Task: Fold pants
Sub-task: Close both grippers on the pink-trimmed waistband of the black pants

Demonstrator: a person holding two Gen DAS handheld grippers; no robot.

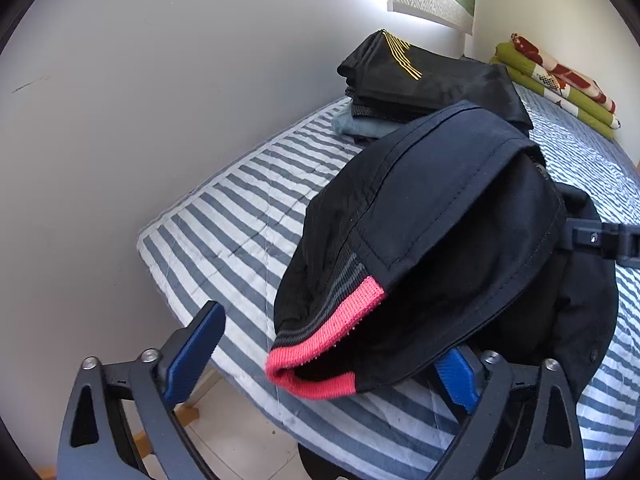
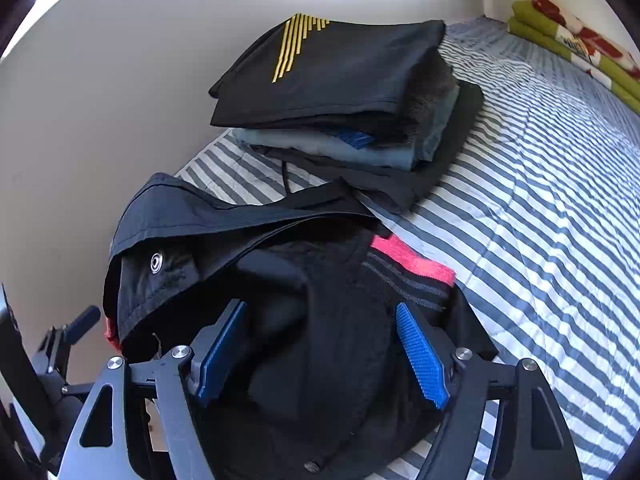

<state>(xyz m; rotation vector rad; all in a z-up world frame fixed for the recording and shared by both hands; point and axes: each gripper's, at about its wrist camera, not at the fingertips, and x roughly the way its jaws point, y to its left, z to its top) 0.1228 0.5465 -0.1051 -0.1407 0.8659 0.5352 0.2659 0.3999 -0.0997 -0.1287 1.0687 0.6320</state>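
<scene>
The black pants (image 1: 440,220), folded into a thick bundle with a pink-red band (image 1: 320,344), sit at the near corner of the striped bed. My left gripper (image 1: 328,340) stands wide open. Its left pad (image 1: 196,352) is clear of the cloth, and the bundle's edge drapes over its right pad (image 1: 456,376). In the right wrist view the pants (image 2: 280,264) bulge up between the two blue pads (image 2: 420,356) of my right gripper (image 2: 320,306), which is shut on the bundle. That right gripper (image 1: 600,240) also shows at the right edge of the left wrist view.
A stack of folded clothes (image 2: 332,80), topped by a black piece with yellow stripes, stands farther back by the wall. A folded green and red blanket (image 2: 580,40) lies at the far end. The striped cover (image 2: 540,200) stretches right. Tiled floor (image 1: 240,440) lies below the bed corner.
</scene>
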